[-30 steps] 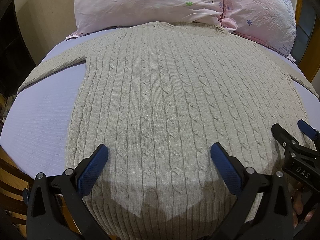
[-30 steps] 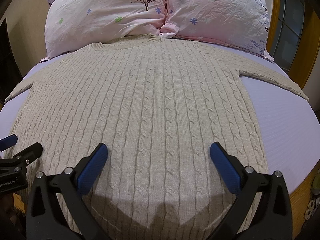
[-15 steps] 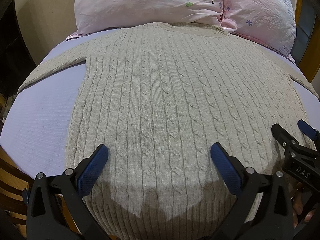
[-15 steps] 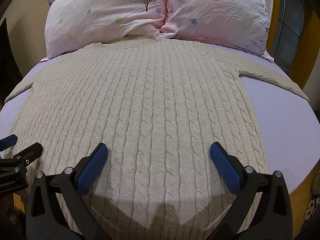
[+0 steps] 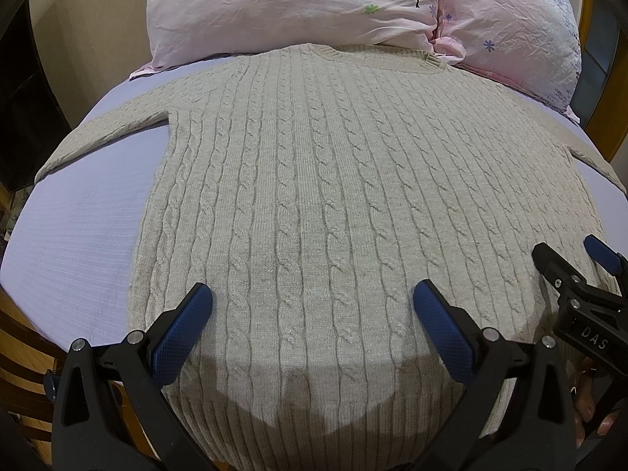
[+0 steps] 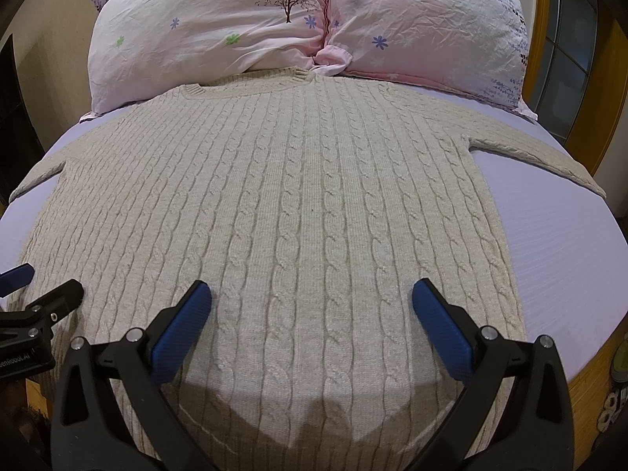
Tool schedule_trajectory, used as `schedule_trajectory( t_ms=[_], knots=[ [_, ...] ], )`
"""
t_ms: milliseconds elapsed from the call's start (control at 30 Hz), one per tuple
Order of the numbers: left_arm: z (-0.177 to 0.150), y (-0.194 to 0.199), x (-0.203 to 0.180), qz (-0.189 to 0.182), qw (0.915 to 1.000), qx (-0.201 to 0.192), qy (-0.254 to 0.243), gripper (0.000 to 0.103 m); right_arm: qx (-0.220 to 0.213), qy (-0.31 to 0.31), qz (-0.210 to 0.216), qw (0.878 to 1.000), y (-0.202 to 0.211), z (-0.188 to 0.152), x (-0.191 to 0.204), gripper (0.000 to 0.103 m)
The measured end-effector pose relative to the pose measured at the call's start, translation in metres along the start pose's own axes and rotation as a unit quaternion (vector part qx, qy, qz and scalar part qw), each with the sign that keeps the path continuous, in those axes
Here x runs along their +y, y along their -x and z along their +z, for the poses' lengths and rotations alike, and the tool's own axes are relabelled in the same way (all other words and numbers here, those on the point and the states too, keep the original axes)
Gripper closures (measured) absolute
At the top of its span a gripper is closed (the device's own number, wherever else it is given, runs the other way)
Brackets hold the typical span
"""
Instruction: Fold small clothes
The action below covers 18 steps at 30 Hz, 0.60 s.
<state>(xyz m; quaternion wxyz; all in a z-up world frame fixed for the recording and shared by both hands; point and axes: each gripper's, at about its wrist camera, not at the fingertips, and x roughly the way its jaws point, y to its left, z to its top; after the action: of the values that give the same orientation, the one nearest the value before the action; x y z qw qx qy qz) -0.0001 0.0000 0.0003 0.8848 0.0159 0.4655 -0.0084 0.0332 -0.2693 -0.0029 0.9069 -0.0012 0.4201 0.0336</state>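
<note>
From the left wrist, we find the beige cable-knit sweater [image 5: 314, 204] spread flat on the lavender-sheeted bed [image 5: 78, 235], collar against the pink floral pillows [image 5: 298, 4], both sleeves out: we judge no fold is made yet. Our left claw [image 5: 313, 314] hovers over the hem, jaws wide apart, holding nothing.

From the right wrist, the sweater lies equally unfolded. Our right claw [image 6: 312, 312] hangs above the hem, spread wide and empty, beside the left claw.
</note>
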Motion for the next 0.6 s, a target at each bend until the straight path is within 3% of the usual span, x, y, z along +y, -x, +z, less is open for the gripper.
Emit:
schedule_trajectory(
  t_ms=[600],
  knots=[
    [-0.0001,0.0002,0.0000,0.000,1.0000,-0.001,-0.001,0.001,-0.003,0.012,0.010,1.000,0.0053,0.0080,-0.0036,0.002]
  ],
)
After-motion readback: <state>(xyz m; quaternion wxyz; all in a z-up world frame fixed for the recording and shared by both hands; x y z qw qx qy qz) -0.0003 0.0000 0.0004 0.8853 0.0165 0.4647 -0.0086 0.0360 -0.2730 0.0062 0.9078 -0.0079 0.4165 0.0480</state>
